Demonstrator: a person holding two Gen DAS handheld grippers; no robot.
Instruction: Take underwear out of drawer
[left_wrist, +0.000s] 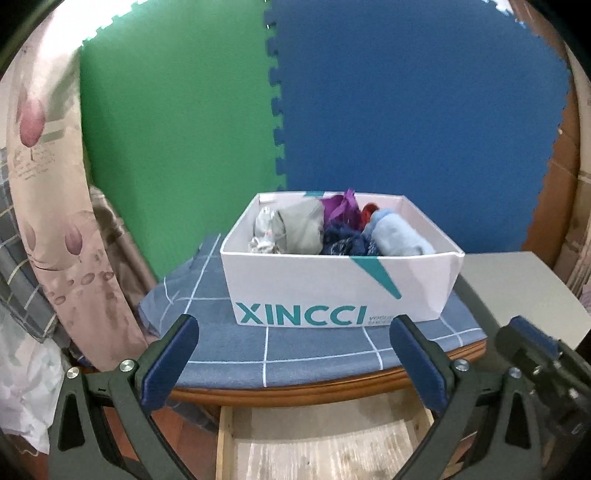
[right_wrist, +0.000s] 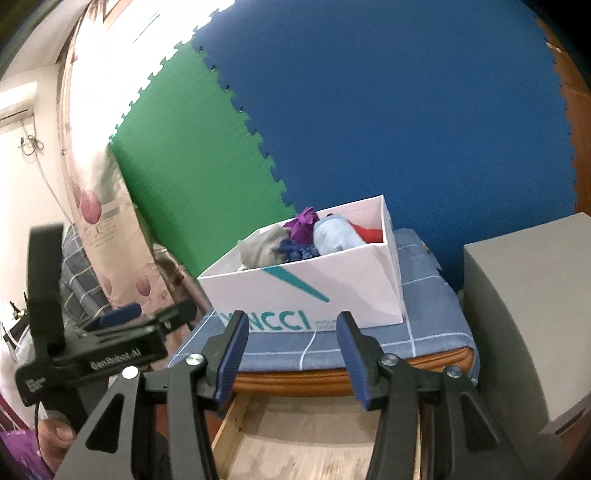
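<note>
A white XINCCI box (left_wrist: 332, 291) stands on a blue checked cloth (left_wrist: 295, 354) on a wooden table. It holds several rolled pieces of underwear: grey (left_wrist: 299, 229), purple (left_wrist: 341, 208), dark blue (left_wrist: 345, 242), light blue (left_wrist: 397, 234) and red (left_wrist: 369, 210). Below the table edge a wooden drawer (left_wrist: 325, 443) is pulled out, and only its bare bottom shows. My left gripper (left_wrist: 295, 332) is open in front of the box with nothing between its fingers. My right gripper (right_wrist: 293, 332) is also open and empty, just above the drawer (right_wrist: 314, 443) and short of the box (right_wrist: 314, 284).
A grey cabinet (right_wrist: 524, 295) stands to the right of the table. Green (left_wrist: 177, 129) and blue foam mats (left_wrist: 424, 129) cover the wall behind. Floral fabric (left_wrist: 55, 184) hangs at the left. A person's hand (right_wrist: 55, 439) holds the left gripper (right_wrist: 151, 314).
</note>
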